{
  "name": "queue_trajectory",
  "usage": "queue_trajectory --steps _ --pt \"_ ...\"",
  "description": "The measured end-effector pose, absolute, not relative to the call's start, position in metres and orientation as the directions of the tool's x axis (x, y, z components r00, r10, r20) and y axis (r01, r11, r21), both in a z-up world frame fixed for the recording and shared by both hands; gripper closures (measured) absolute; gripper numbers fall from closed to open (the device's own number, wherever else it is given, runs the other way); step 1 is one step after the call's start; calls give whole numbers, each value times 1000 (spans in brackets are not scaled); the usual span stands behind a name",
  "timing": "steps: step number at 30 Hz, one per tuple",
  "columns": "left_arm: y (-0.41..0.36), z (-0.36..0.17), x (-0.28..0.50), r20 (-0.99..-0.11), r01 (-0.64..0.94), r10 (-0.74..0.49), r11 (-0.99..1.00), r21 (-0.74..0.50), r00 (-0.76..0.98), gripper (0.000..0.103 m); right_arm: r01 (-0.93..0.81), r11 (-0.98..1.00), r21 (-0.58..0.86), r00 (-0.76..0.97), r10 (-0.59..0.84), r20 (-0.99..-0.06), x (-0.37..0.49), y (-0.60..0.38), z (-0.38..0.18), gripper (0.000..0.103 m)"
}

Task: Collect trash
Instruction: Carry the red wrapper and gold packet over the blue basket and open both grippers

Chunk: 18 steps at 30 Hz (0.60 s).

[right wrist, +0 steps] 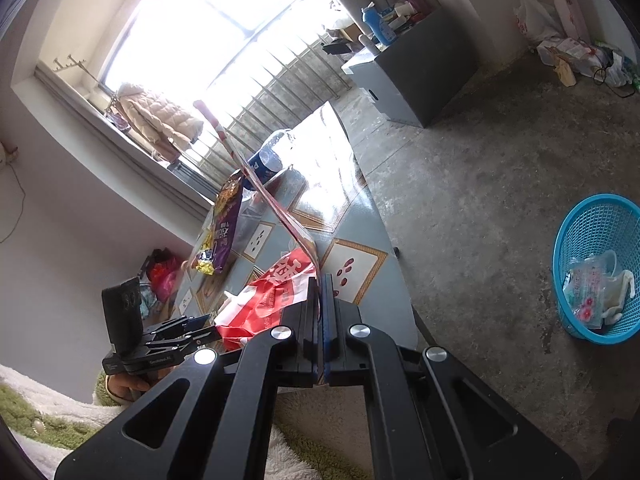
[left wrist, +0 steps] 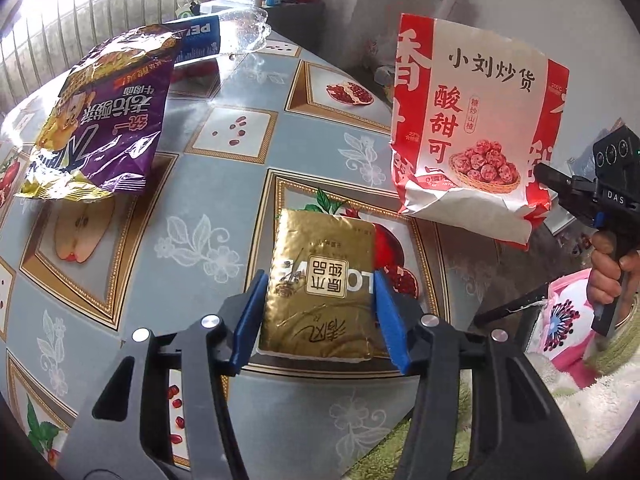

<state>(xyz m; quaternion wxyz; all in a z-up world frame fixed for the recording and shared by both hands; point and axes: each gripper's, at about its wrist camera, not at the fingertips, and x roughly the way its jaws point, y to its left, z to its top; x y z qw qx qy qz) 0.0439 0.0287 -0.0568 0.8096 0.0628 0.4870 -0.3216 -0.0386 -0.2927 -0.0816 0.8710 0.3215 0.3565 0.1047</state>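
Left gripper (left wrist: 318,312) — black frame, blue pads, jaws set either side of a flat gold foil packet (left wrist: 320,284) lying on the near part of the table; whether the pads actually press its edges cannot be told.

Right gripper (right wrist: 320,300) — jaws clenched on the edge of a red-and-white paper snack bag (left wrist: 472,128), held upright above the table's right side.

Purple crinkled noodle wrapper (left wrist: 100,120) — far left on the table.

Crushed clear plastic bottle with blue label (left wrist: 224,36) — far end.

Table with blue fruit-print oilcloth (left wrist: 224,184).

Blue plastic mesh basket (right wrist: 596,268) — on the concrete floor, right of the table, holding some wrappers.
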Motion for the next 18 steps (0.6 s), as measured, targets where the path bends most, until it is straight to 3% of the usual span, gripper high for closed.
queue_trajectory --steps 10,18 --pt "3 -1 68 -727 626 -584 730 -276 361 54 52 765 642 801 352 -484 -62 -314 -60 101" --pt "-112 33 82 -675 782 -699 549 -296 236 54 154 767 623 856 212 -472 -96 -351 -50 101"
